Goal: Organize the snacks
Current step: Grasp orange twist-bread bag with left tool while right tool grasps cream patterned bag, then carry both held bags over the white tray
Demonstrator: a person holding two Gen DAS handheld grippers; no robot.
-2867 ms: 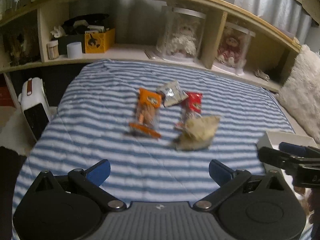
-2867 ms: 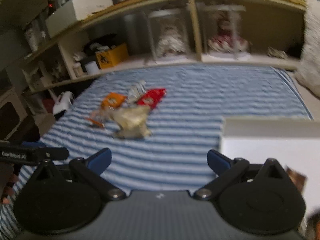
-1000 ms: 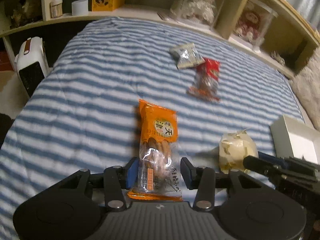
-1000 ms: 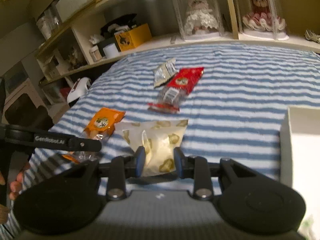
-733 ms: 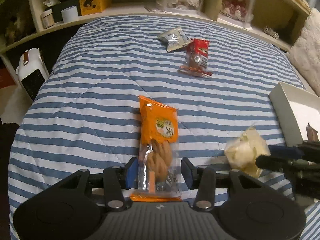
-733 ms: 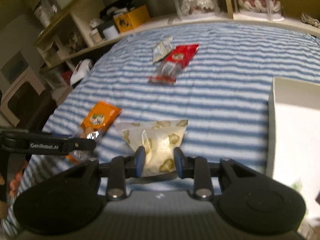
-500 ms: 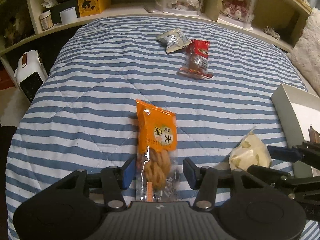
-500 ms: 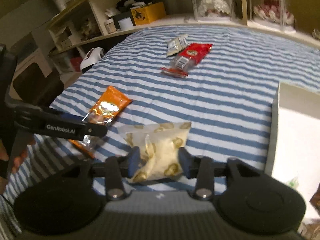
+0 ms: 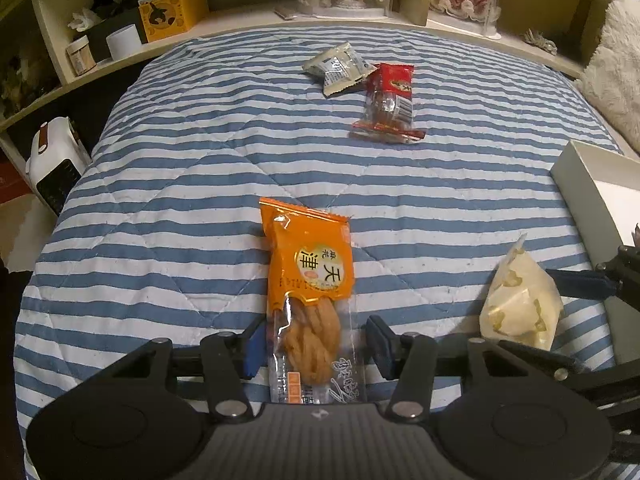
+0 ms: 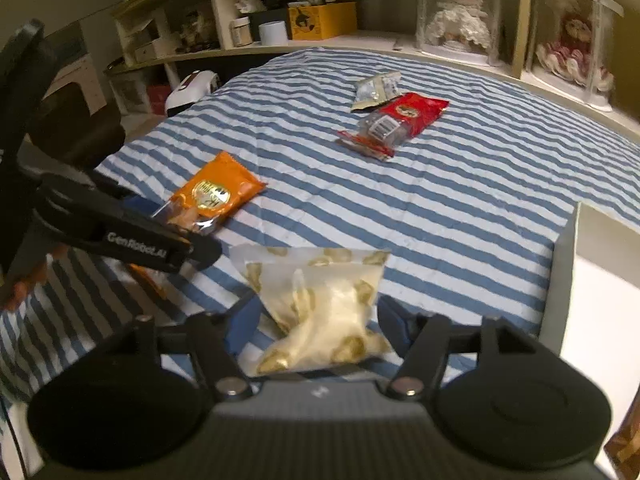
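**Left wrist view: two packets sit between parted jaws, neither pinched**

Left wrist view, lower centre: the left gripper [image 9: 316, 346] straddles the orange twist-snack packet [image 9: 309, 292], whose clear lower end lies between the blue pads. A gap shows on each side, most clearly on the right, so the jaws are slightly open and appear to grip nothing. The packet runs lengthwise along the fingers, probably so they can pinch its narrow width.

Upper centre, the grey sachet [image 9: 337, 67] and red packet [image 9: 390, 104] touch on the striped quilt [image 9: 180, 152], well apart from both tools.

At the right edge stands the white box [image 9: 580, 184], likely where the snacks belong.

Right wrist view, lower centre: the right gripper [image 10: 320, 330] frames the cream patterned bag [image 10: 324, 304], jaws parted with the bag loose between them, just beside the box wall.
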